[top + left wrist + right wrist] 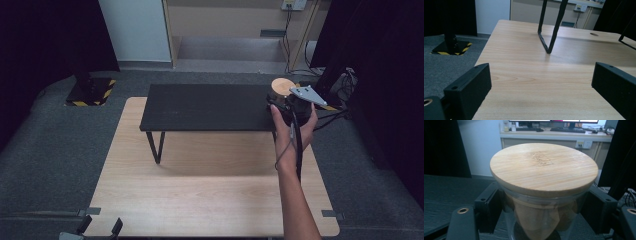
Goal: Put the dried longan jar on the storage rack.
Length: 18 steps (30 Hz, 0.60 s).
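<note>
The glass jar [541,220] with its bamboo lid [544,167] sits right between my right gripper's [541,212] jaws, which flank the glass just under the lid and look closed on it, at the right end of the black shelf [200,107] on the desk [200,195]. I'd hold the grip level, low on the glass rather than on the lid, and lift straight up. My left gripper [541,85] rests wide open and empty by the desk's near left corner.
</note>
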Each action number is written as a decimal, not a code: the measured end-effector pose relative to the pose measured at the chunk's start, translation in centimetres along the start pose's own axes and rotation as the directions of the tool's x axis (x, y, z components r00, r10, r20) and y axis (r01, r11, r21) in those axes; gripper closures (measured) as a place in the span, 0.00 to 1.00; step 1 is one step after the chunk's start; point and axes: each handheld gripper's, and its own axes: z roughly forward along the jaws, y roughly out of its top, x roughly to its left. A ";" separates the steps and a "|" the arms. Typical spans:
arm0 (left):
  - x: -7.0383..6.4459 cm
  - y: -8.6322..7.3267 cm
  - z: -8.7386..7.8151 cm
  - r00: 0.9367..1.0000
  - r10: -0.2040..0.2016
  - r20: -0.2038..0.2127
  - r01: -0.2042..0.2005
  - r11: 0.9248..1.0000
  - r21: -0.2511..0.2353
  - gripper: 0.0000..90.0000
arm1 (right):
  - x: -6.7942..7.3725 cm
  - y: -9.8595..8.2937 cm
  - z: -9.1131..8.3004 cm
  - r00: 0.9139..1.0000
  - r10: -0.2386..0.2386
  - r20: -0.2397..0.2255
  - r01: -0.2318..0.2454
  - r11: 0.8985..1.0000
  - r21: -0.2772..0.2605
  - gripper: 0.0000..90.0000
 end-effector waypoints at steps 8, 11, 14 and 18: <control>0.2 0.0 0.0 1.000 -0.004 -0.005 0.004 1.000 0.002 0.01 | 0.0 -0.4 1.4 1.000 -0.009 0.010 0.008 0.998 0.055 0.28; 0.2 0.0 0.0 1.000 -0.003 -0.004 0.003 1.000 0.004 0.02 | 0.1 -0.7 1.8 1.000 -0.011 0.012 0.011 0.998 0.067 0.28; 0.2 -0.1 0.0 1.000 -0.002 -0.001 0.002 1.000 0.007 0.02 | 0.0 -1.0 1.8 1.000 -0.008 0.010 0.007 0.998 0.059 0.28; 0.2 -0.1 0.1 1.000 -0.002 0.001 0.002 1.000 0.010 0.02 | -0.1 -1.0 1.8 1.000 -0.008 0.007 0.007 0.998 0.059 0.28</control>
